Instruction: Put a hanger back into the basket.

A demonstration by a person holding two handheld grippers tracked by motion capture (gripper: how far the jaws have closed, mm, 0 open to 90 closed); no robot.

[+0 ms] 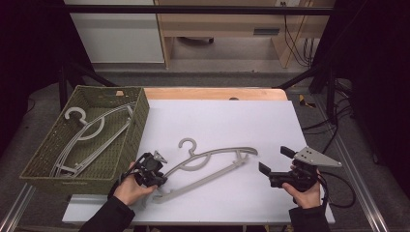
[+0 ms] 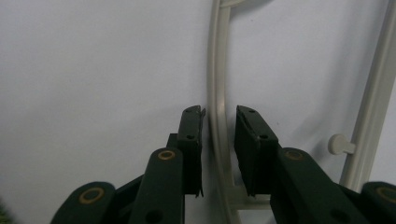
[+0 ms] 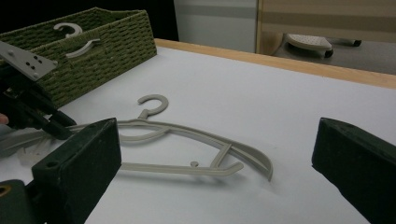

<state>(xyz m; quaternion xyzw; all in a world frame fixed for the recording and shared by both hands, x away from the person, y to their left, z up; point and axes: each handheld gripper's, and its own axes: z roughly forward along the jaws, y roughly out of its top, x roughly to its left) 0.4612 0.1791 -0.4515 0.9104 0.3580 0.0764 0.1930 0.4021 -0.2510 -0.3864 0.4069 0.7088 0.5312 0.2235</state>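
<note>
Left hand-held gripper (image 2: 219, 116) jaws spread astride unmarked grey hanger (image 1: 212, 166), right hand-held gripper (image 1: 273, 160) spread

I see a lab or test room: my table (image 1: 217, 121) carries a white sheet inside a black metal frame (image 1: 193, 9), cables (image 1: 297, 43) hang at the back by plain wooden furniture (image 1: 222, 29), and dark curtains close both sides.

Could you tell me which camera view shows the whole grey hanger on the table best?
The high view: the hanger lies fully visible, the left tongs at one end. The right gripper view shows it obliquely; the left gripper view, just one bar.
</note>
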